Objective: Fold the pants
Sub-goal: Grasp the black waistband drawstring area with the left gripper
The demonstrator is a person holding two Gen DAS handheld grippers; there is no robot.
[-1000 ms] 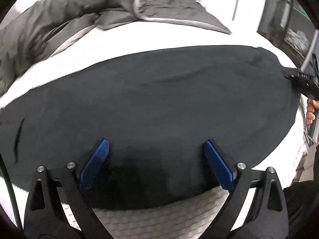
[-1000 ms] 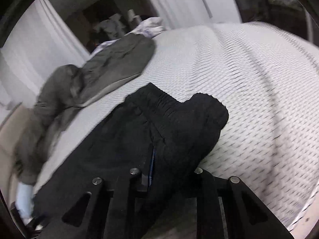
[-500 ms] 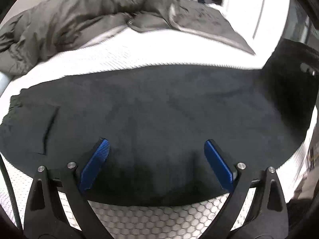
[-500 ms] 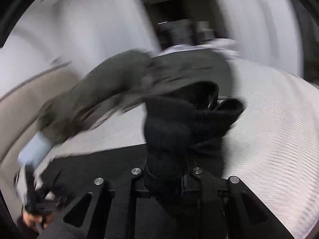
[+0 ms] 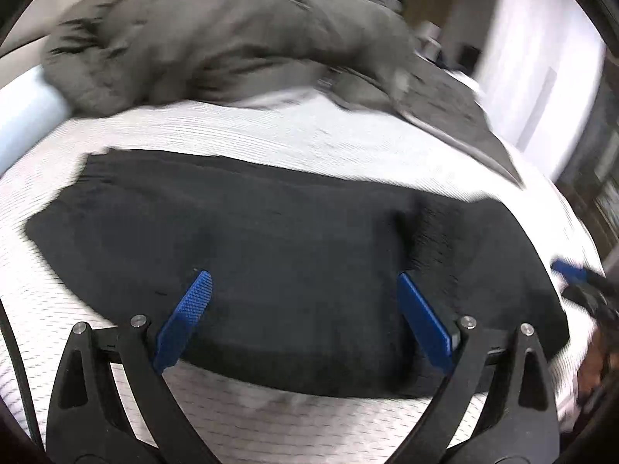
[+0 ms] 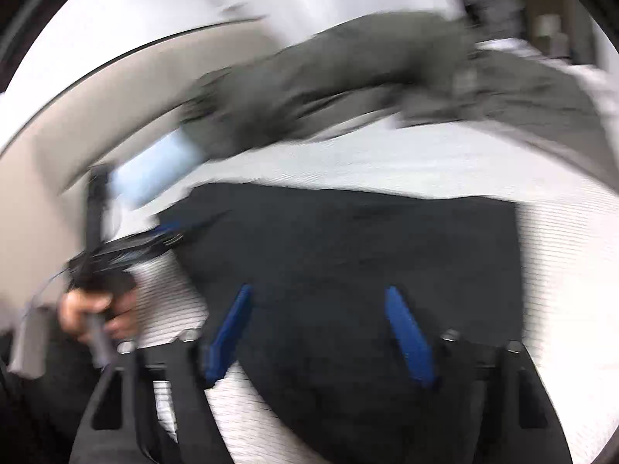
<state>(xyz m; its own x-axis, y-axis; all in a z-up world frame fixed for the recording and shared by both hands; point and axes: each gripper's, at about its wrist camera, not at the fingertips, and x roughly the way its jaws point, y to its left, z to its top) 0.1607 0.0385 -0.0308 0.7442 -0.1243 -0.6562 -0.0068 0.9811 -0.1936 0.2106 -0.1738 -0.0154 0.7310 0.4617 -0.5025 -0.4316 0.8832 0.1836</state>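
The black pants (image 5: 294,255) lie folded flat on the white bed (image 5: 271,135), a dark rectangle across its middle. The left gripper (image 5: 305,321) hovers over their near edge, its jaws spread wide and released, cloth under them but nothing pinched. The right gripper (image 6: 321,332) hangs above the near part of the pants too, its jaws opening, with nothing caught between the blue pads. A hand (image 6: 96,313) holds the left gripper at the pants' left end. A rumpled gray blanket (image 5: 216,38) sprawls along the far side of the bed, apart from the pants.
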